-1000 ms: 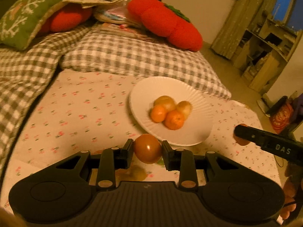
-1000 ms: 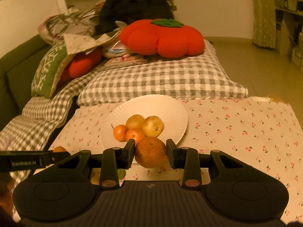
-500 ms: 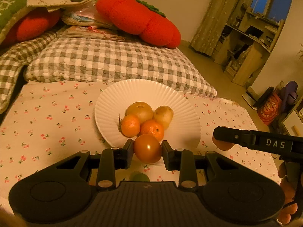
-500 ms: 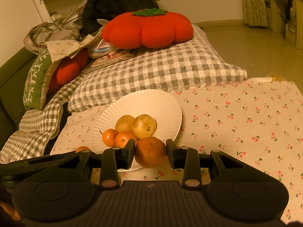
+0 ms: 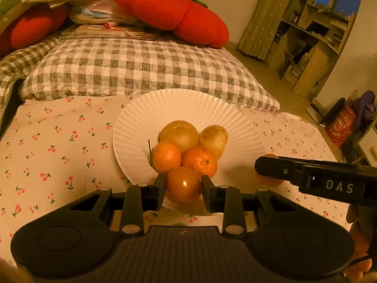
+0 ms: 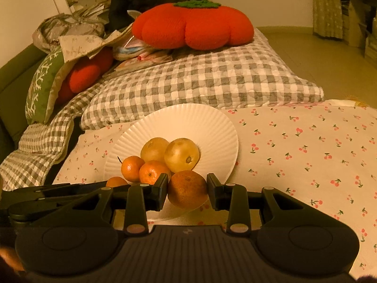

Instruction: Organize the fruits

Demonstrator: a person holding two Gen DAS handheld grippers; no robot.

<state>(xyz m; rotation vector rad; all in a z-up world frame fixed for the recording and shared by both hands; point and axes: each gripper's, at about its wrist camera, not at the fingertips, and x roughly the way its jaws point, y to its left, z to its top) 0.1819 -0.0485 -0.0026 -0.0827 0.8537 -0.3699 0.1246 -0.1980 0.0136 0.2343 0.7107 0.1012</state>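
Note:
A white ribbed plate (image 5: 169, 108) (image 6: 212, 127) lies on the cherry-print cloth and holds two yellowish round fruits (image 5: 179, 134) (image 6: 182, 153) and two small oranges (image 5: 166, 156) (image 6: 132, 168). My left gripper (image 5: 183, 186) is shut on a smooth red-orange tomato (image 5: 183, 185), held over the plate's near rim beside the oranges. My right gripper (image 6: 187, 188) is shut on a rough-skinned orange (image 6: 187, 188) at the plate's near right edge. In the left wrist view the right gripper's finger (image 5: 306, 176) crosses from the right, with the orange (image 5: 268, 179) half hidden behind it.
A grey checked cushion (image 5: 141, 70) (image 6: 200, 82) lies just behind the plate, with a red tomato-shaped pillow (image 5: 169, 9) (image 6: 193, 26) on it. More cushions pile up at the left (image 6: 47, 80). Shelves (image 5: 313, 44) and bags (image 5: 341, 122) stand on the floor to the right.
Both grippers have come forward and lower toward the plate with their fruits still held. The plate and its fruits look larger and closer in both views.

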